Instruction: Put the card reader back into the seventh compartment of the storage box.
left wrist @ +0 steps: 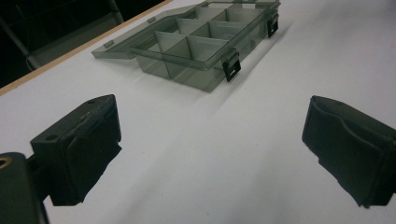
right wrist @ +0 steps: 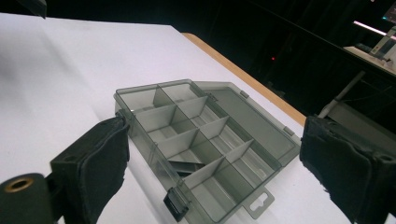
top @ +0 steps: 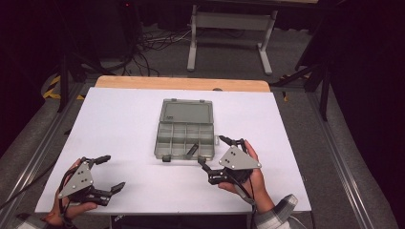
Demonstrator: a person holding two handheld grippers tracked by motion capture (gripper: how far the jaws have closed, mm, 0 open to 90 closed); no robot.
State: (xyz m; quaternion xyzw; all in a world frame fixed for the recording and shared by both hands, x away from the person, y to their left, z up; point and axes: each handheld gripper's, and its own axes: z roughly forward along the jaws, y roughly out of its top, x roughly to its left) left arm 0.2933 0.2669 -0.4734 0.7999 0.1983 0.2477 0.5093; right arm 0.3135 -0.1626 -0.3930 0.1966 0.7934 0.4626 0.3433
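Both grippers empty and spread, open organiser box waiting mid-table.

Nearest, the left gripper [top: 106, 172] rests low at the table's near-left corner, jaws wide apart with nothing between them, parked well clear of the work. The right gripper [top: 219, 156] sits just beside the near-right corner of the smoky translucent plastic compartment box [top: 185, 134], jaws also wide and released, probably lined up to reach in or take the box's edge. The box lies central on the white tabletop [top: 119, 124], hinged lid [top: 186, 112] folded flat away from the person so the divided cells face up; one near cell holds a small dark flat piece [right wrist: 184, 164], kind unclear. Black latches [left wrist: 231, 66] hang loose on the front wall.
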